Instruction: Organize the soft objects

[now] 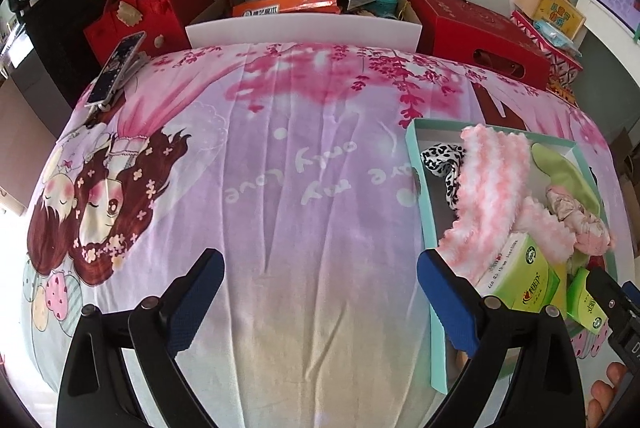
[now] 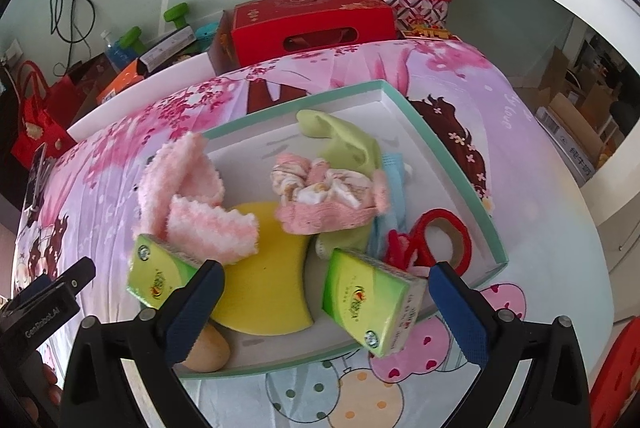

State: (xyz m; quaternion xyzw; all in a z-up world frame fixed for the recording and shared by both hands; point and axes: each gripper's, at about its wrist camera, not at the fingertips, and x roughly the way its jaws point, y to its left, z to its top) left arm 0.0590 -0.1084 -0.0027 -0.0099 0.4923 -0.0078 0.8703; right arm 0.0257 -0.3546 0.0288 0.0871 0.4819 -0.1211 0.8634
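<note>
Here, both tongs [image 1: 320, 292] [image 2: 326, 302] open and empty, tissue packs [image 2: 370, 302], fuzzy pink sock [image 2: 200, 204] crowding teal tray [image 2: 456, 164]

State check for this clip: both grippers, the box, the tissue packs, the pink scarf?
left gripper: jaws open, empty, over the bedsheet
right gripper: jaws open, empty
teal box: lidless, filled
tissue packs: tilted on the box's near edge
pink scarf: draped over the box rim
</note>
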